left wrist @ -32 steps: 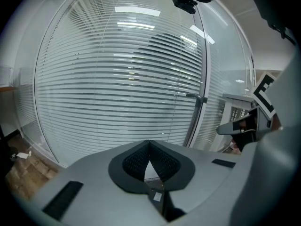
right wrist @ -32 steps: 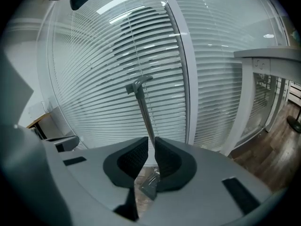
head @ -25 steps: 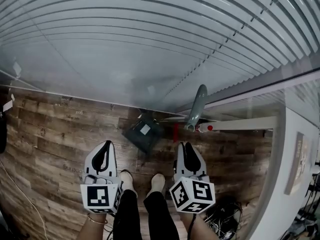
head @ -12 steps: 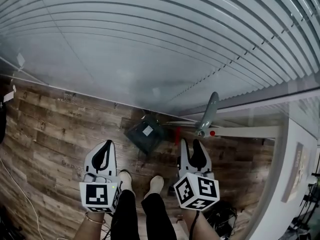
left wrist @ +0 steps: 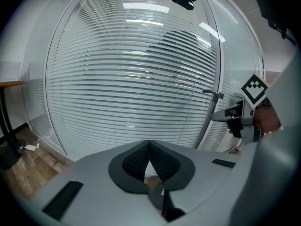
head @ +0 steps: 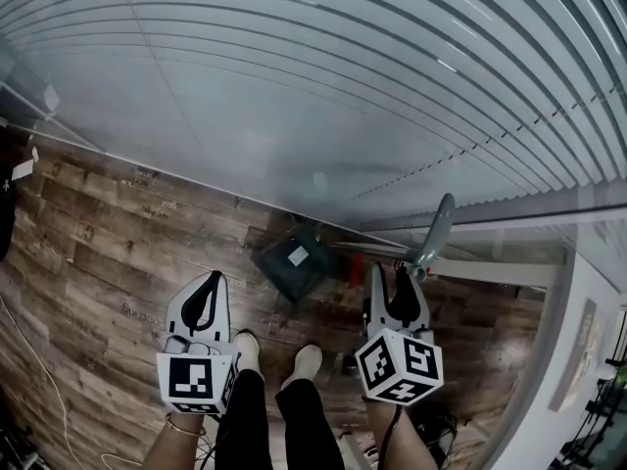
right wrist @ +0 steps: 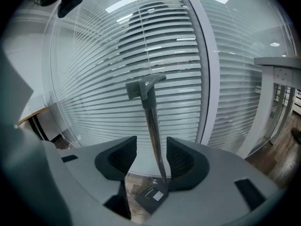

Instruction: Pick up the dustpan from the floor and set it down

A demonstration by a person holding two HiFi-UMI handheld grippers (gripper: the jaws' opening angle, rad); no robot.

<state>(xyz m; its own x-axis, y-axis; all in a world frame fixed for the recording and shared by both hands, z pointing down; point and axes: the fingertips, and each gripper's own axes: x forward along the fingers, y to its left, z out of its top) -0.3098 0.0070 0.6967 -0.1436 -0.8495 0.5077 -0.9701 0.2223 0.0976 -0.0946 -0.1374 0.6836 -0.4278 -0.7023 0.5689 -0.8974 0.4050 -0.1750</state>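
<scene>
your right gripper [head: 394,276] has just been opening its jaws, and they now stand wide. the dustpan handle [right wrist: 151,121] runs up between them, a slim grey pole with a grip piece at its top. neither pad presses on it, and there is a gap on both sides, so nothing is held yet. in the head view the handle was off past the jaw tips a second ago; now its lower part sits right at them, at about 1 o'clock from the gripper's marker cube.

the dustpan [head: 292,262] itself is on the wood floor [head: 118,233] at your 12 o'clock, its dark pan close to the foot of the glass wall with blinds [head: 294,86]. the handle slants up and away toward 1 o'clock.

your left gripper [head: 208,280] hangs at 10 o'clock from your feet, its jaws together with nothing between them, well apart from the pan.

this looks like the reach before the lift, not a hold. the pick-up is not yet done. the handle sits nearer the right-hand pad than the left one, so you probably want to centre it before you close, or the thin pole may slip sideways and swing the pan.
</scene>
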